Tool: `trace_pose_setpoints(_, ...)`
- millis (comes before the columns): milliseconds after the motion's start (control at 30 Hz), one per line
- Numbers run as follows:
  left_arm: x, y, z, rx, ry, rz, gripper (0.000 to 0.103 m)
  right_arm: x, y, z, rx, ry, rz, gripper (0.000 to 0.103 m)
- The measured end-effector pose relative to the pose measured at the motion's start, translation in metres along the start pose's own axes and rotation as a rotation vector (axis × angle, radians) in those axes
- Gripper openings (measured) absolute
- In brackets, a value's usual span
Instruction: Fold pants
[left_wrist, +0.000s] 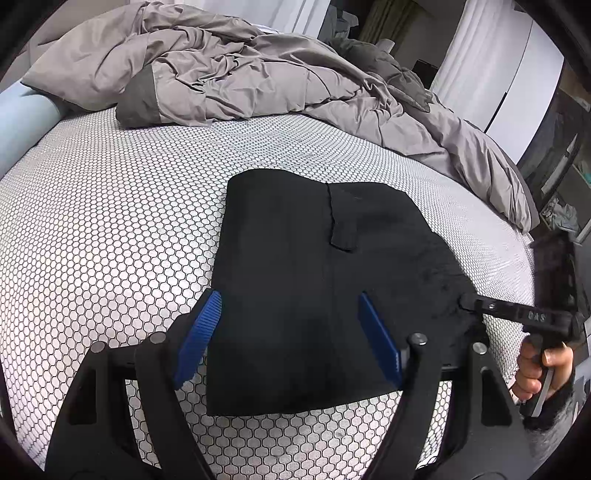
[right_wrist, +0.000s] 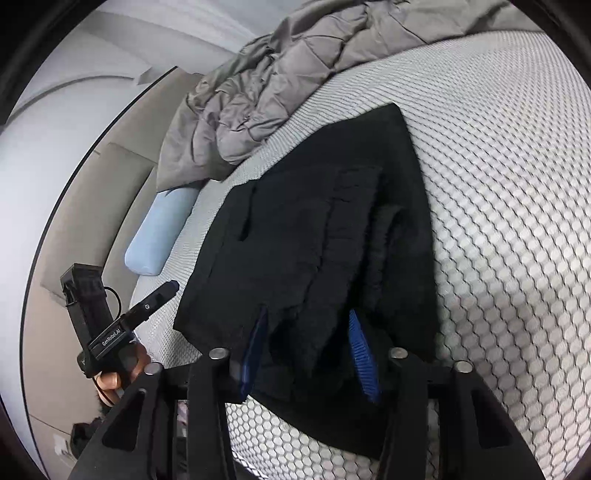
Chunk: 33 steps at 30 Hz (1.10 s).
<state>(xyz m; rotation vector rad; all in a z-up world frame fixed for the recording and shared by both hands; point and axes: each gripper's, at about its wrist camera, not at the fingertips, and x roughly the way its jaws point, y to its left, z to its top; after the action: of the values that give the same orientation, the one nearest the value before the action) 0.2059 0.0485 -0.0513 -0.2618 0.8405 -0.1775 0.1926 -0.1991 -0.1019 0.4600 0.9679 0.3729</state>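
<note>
Fingers of my left gripper are standing wide open in the left wrist view, hovering over the near end of the black pants and pinching nothing. I am seeing the pants lying already folded into a compact rectangle on the bed, and my right gripper is reaching in at their right edge.

Switching to the right wrist view, the right gripper's blue fingers are looking parted in the frame, with a fold of the pants between them; I am judging them clamped on that thick edge. My left gripper is waiting just beside the far corner.

I am judging one last fold or tidy is left. The honeycomb-patterned mattress is carrying a rumpled grey duvet and a pale blue pillow.
</note>
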Motion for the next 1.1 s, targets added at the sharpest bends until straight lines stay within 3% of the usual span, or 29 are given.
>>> trace_pose_setpoints(67, -0.004, 0.000, 0.000, -0.003, -0.002, -0.001, 0.073, -0.013, 0.011, -0.003, -0.061, -0.036, -0.035, 0.007)
trace_pose_setpoints(200, -0.007, -0.002, -0.001, -0.001, -0.003, 0.002, 0.073, -0.038, 0.032, -0.024, -0.139, -0.040, -0.012, 0.007)
trace_pose_setpoints(267, -0.002, -0.004, -0.003, 0.012, 0.020, 0.007, 0.073, -0.030, 0.030, -0.030, -0.158, -0.025, -0.129, 0.008)
trace_pose_setpoints(300, 0.000, -0.005, -0.003, 0.018, 0.031, 0.008, 0.073, -0.018, 0.025, -0.032, -0.177, -0.004, -0.206, 0.013)
trace_pose_setpoints(333, 0.003, -0.006, -0.005, 0.025, 0.043, 0.011, 0.073, -0.012, 0.020, -0.032, -0.176, 0.014, -0.220, 0.014)
trace_pose_setpoints(400, 0.008, -0.009, -0.008, 0.053, 0.066, 0.029, 0.073, -0.010, 0.006, -0.029, -0.126, 0.035, -0.196, 0.028)
trace_pose_setpoints(533, 0.012, -0.013, -0.015, 0.089, 0.083, 0.036, 0.074, -0.031, -0.003, -0.017, -0.077, -0.055, -0.135, 0.046)
trace_pose_setpoints(667, 0.022, -0.019, -0.031, 0.182, 0.129, 0.043, 0.079, -0.009, -0.024, 0.000, 0.042, -0.039, -0.015, 0.046)
trace_pose_setpoints(767, 0.028, -0.022, -0.041, 0.236, 0.139, 0.052, 0.083, 0.015, -0.033, 0.007, 0.088, 0.003, 0.011, 0.046)
trace_pose_setpoints(800, 0.028, -0.022, -0.043, 0.239, 0.139, 0.044, 0.084, 0.020, -0.032, 0.010, 0.090, 0.003, 0.010, 0.040)
trace_pose_setpoints(833, 0.028, -0.021, -0.044, 0.235, 0.140, 0.033, 0.084, 0.023, -0.030, 0.013, 0.078, 0.006, -0.002, 0.035)
trace_pose_setpoints(867, 0.027, -0.020, -0.044, 0.229, 0.140, 0.019, 0.084, 0.025, -0.021, 0.018, 0.037, 0.002, -0.023, 0.024)
trace_pose_setpoints(933, 0.024, -0.020, -0.045, 0.214, 0.144, -0.008, 0.084, 0.013, 0.006, 0.028, -0.088, -0.062, -0.058, 0.016)
trace_pose_setpoints(1033, 0.019, -0.024, -0.048, 0.223, 0.158, -0.032, 0.084, -0.002, 0.025, 0.029, -0.168, -0.073, -0.124, 0.018)
trace_pose_setpoints(1100, 0.016, -0.031, -0.052, 0.275, 0.167, -0.017, 0.084, 0.014, 0.017, 0.022, -0.203, 0.011, -0.247, 0.034)
